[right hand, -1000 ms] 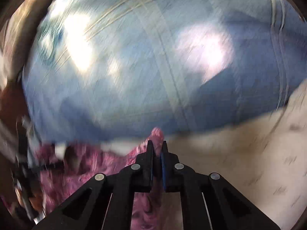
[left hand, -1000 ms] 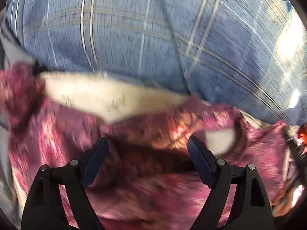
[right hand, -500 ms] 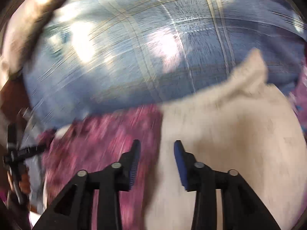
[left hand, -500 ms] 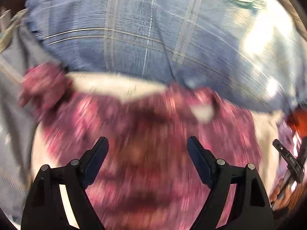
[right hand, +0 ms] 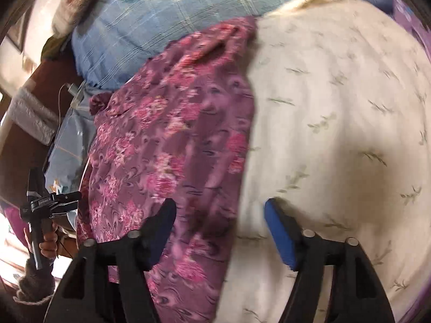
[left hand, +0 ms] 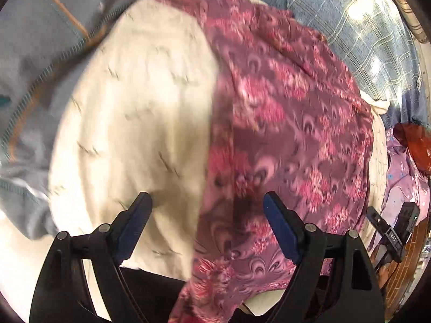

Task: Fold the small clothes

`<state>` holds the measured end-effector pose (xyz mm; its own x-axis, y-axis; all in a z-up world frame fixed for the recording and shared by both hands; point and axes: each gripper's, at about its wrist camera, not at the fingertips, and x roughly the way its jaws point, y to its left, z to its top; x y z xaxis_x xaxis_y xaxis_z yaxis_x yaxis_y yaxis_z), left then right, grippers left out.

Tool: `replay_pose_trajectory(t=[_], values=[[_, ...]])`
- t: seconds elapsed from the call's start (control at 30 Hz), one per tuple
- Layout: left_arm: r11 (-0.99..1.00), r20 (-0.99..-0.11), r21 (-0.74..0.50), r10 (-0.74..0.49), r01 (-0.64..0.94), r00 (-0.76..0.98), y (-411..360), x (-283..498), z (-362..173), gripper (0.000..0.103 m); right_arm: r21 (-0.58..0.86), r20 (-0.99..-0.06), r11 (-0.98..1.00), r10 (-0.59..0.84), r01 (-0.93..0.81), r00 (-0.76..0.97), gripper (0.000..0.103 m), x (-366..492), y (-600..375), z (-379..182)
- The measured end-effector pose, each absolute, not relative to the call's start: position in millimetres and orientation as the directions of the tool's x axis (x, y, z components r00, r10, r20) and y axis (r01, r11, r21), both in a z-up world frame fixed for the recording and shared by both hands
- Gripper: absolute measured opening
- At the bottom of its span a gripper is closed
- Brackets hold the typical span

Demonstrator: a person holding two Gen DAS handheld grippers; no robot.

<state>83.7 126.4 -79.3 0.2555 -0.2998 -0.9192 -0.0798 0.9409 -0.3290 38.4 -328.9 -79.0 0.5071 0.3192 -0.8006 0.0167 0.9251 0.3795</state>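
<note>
A purple-pink floral garment lies folded in a long strip on a cream leaf-print cloth. My left gripper hovers open above the garment's straight left edge, nothing between its blue pads. In the right wrist view the same garment runs up the left half, with the cream cloth to its right. My right gripper is over the garment's right edge; its jaws are opening and grip nothing. The other gripper and the hand holding it show at far left.
A blue plaid bedspread lies beyond the garment. A grey-blue cloth with orange trim is at the left. A lilac printed cloth and something orange-red sit at the right. A white cable hangs at the bed's edge.
My right gripper has gone from shut to open, letting go of the garment. Both grippers have swept back across the bed, so the folded garment now lies stretched out ahead of them.
</note>
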Motion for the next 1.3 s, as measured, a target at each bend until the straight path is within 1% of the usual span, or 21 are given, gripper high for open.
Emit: replay_pose_trajectory(t=[0.07,0.1,0.23,0.33,0.37,0.4,0.43,0.47,0.5,0.53,0.57,0.63,0.7,0.73,0.8,0.9,0.93,1.03,1.1,1.17,1.3], values=[[0.962,-0.937,-0.264,-0.241,-0.062,0.255,115.4,81.0,-83.7,0.085,0.360,-0.816,0.933,0.325,-0.019,0.478,0.007,41.7,-316.2,-81.0],[0.970,-0.941,-0.236,-0.216,-0.051,0.260,110.0,79.1,-82.7,0.085,0.350,-0.825,0.936,0.323,-0.029,0.464,0.005,40.0,-314.1,-79.4],[0.967,-0.935,-0.251,-0.232,-0.040,0.269,108.2,67.7,-78.5,0.085,0.337,-0.799,0.940,0.262,0.043,0.541,0.005,9.8,-353.2,-59.8],[0.967,-0.939,-0.246,-0.223,-0.059,0.263,116.4,60.9,-83.7,0.085,0.300,-0.845,0.936,0.169,0.187,0.508,0.007,-5.6,-393.6,-76.9],[0.964,-0.934,-0.259,-0.234,-0.063,0.269,118.8,58.2,-83.0,0.085,0.341,-0.835,0.909,0.177,0.238,0.522,0.013,-15.1,-408.4,-78.2],[0.958,-0.929,-0.279,-0.252,-0.063,0.272,120.1,54.9,-80.2,0.085,0.411,-0.811,0.873,0.219,0.262,0.542,0.013,-25.4,-418.6,-77.2],[0.952,-0.922,-0.300,-0.274,-0.058,0.273,119.5,51.5,-79.4,0.085,0.459,-0.791,0.854,0.267,0.246,0.550,0.018,-31.1,-419.9,-75.9],[0.946,-0.916,-0.319,-0.295,-0.047,0.272,119.7,47.9,-77.2,0.085,0.492,-0.774,0.844,0.313,0.213,0.550,0.034,-37.3,-414.1,-74.4],[0.944,-0.913,-0.327,-0.306,-0.036,0.270,120.8,42.6,-75.1,0.085,0.496,-0.769,0.848,0.331,0.185,0.546,0.044,-42.0,-404.6,-73.2],[0.946,-0.915,-0.324,-0.305,-0.032,0.266,119.7,41.7,-76.7,0.085,0.493,-0.771,0.856,0.348,0.154,0.534,0.067,-45.0,-392.9,-73.6],[0.948,-0.919,-0.317,-0.300,-0.030,0.255,117.2,40.1,-79.8,0.085,0.486,-0.774,0.864,0.357,0.129,0.523,0.072,-45.9,-381.5,-74.6],[0.948,-0.924,-0.316,-0.299,-0.036,0.237,114.0,41.0,-86.7,0.085,0.412,-0.812,0.907,0.322,0.089,0.486,0.070,-44.4,-357.9,-81.6],[0.958,-0.931,-0.284,-0.267,-0.036,0.248,107.6,40.8,-87.9,0.085,0.338,-0.828,0.939,0.269,0.056,0.492,0.031,-44.9,-346.2,-82.7],[0.963,-0.934,-0.268,-0.252,-0.030,0.251,100.1,44.4,-87.3,0.085,0.317,-0.833,0.947,0.254,0.047,0.491,0.006,-44.8,-344.5,-81.9],[0.976,-0.948,-0.217,-0.204,-0.029,0.243,93.2,47.2,-90.5,0.084,0.271,-0.853,0.958,0.194,0.094,0.485,0.006,-45.7,-355.9,-84.0],[0.972,-0.944,-0.235,-0.220,-0.031,0.245,96.1,45.7,-86.1,0.082,0.341,-0.849,0.931,0.247,0.128,0.466,0.005,-47.1,-376.0,-85.9],[0.966,-0.937,-0.255,-0.239,-0.031,0.254,100.8,44.9,-80.1,0.082,0.342,-0.840,0.931,0.242,0.127,0.486,0.012,-47.3,-378.2,-78.0],[0.951,-0.902,-0.307,-0.279,-0.037,0.329,121.8,51.0,-50.8,0.082,0.313,-0.795,0.946,0.213,0.083,0.569,0.012,-33.6,-374.4,-41.2],[0.943,-0.880,-0.328,-0.287,-0.049,0.379,138.5,62.0,-31.0,0.082,0.307,-0.770,0.951,0.221,0.043,0.599,0.018,-14.6,-362.7,-21.6],[0.935,-0.866,-0.348,-0.291,-0.072,0.407,157.4,79.0,-19.5,0.082,0.294,-0.762,0.956,0.241,-0.011,0.601,0.035,17.8,-338.4,-9.7],[0.912,-0.859,-0.386,-0.301,-0.140,0.413,195.3,127.2,-15.1,0.082,0.264,-0.764,0.953,0.300,-0.147,0.571,0.037,89.0,-265.2,-3.6]])
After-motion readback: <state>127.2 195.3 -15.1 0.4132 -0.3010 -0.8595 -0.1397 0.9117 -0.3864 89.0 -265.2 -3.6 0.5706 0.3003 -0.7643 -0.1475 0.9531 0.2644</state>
